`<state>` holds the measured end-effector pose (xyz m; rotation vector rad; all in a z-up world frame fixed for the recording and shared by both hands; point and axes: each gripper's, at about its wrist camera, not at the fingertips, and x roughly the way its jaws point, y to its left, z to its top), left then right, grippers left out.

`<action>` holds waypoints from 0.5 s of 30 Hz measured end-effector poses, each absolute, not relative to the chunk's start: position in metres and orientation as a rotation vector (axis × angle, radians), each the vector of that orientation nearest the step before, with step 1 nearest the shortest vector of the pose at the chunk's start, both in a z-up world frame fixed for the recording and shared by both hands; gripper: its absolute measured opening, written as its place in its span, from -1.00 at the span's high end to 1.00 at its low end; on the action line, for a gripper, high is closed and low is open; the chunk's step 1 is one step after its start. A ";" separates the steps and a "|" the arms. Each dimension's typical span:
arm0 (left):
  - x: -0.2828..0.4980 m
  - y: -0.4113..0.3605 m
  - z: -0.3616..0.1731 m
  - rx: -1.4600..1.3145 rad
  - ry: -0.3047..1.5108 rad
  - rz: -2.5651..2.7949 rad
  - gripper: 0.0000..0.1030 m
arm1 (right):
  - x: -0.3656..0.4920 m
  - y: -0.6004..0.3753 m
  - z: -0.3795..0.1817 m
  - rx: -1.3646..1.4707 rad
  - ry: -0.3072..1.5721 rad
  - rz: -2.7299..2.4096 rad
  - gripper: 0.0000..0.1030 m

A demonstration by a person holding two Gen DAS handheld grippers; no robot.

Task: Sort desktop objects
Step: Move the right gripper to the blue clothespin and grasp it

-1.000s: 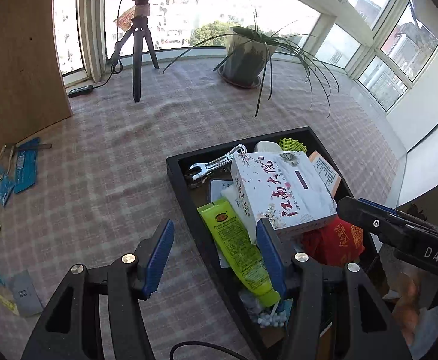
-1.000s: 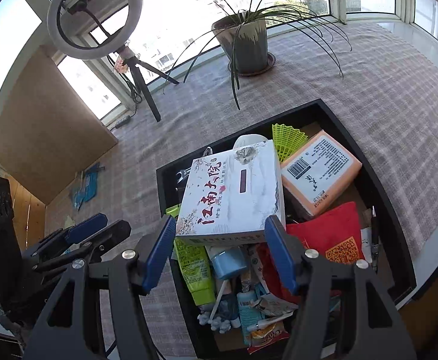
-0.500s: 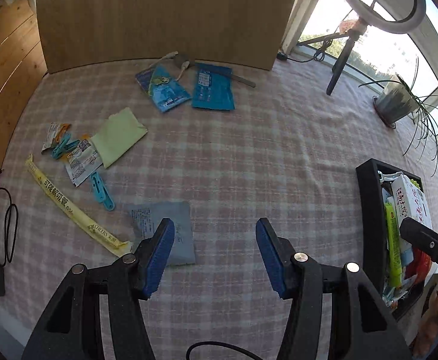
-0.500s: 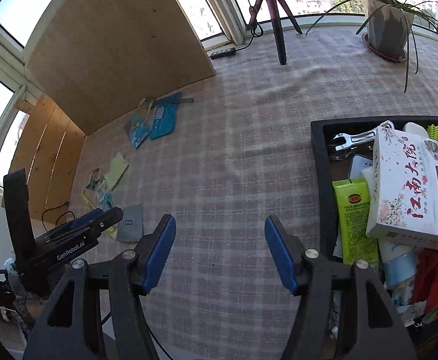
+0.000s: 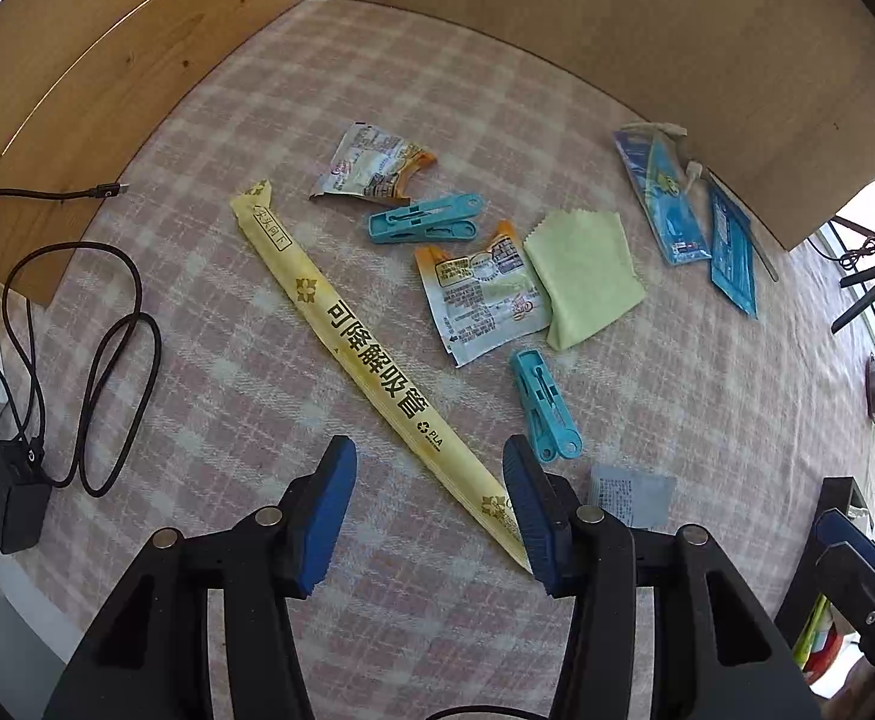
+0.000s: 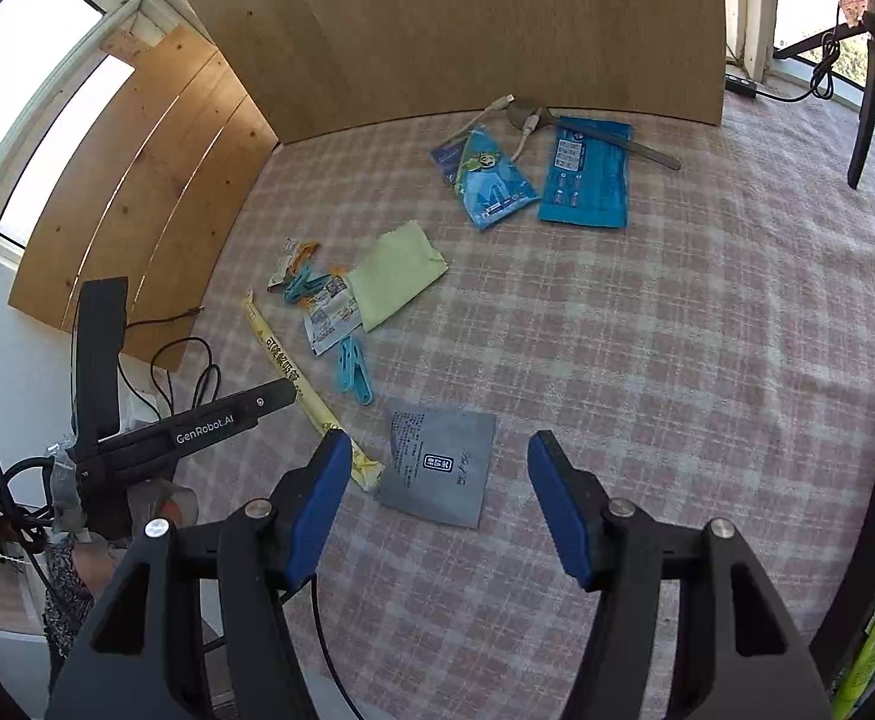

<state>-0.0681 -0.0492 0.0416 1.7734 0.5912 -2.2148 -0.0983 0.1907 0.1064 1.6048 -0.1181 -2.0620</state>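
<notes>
Left claw (image 5: 428, 510) wide, holding nothing, over the near end of the yellow straw packet (image 5: 371, 369) on the checked counter (image 5: 707, 396). Right claw (image 6: 437, 504) also wide and empty above the grey sachet (image 6: 440, 465). Beyond lie blue clips (image 5: 542, 405), snack wrappers (image 5: 479, 294), a green cloth (image 5: 584, 273).

You have two teal clips (image 5: 422, 218) (image 5: 544, 405), two torn sachets (image 5: 371, 165) (image 5: 482, 294), two blue packets (image 6: 485, 177) (image 6: 587, 177), one straw sleeve (image 5: 371, 360), one green cloth (image 5: 584, 273), one grey sachet (image 6: 440, 459).
</notes>
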 end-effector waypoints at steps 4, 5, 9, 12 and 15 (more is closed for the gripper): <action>-0.079 -0.054 0.032 1.775 0.602 -2.190 0.08 | -0.108 0.154 0.093 1.632 -0.055 -2.012 -0.07; -0.081 -0.054 0.029 1.775 0.591 -2.187 0.08 | -0.110 0.146 0.089 1.641 -0.046 -2.000 -0.06; -0.086 -0.053 0.016 1.803 0.583 -2.165 0.30 | -0.118 0.123 0.074 1.678 -0.023 -1.958 -0.05; -0.082 -0.058 0.006 1.813 0.618 -2.153 0.44 | -0.123 0.108 0.063 1.699 -0.011 -1.935 -0.04; -0.074 -0.066 0.006 1.787 0.655 -2.170 0.50 | -0.127 0.093 0.052 1.717 0.020 -1.915 -0.04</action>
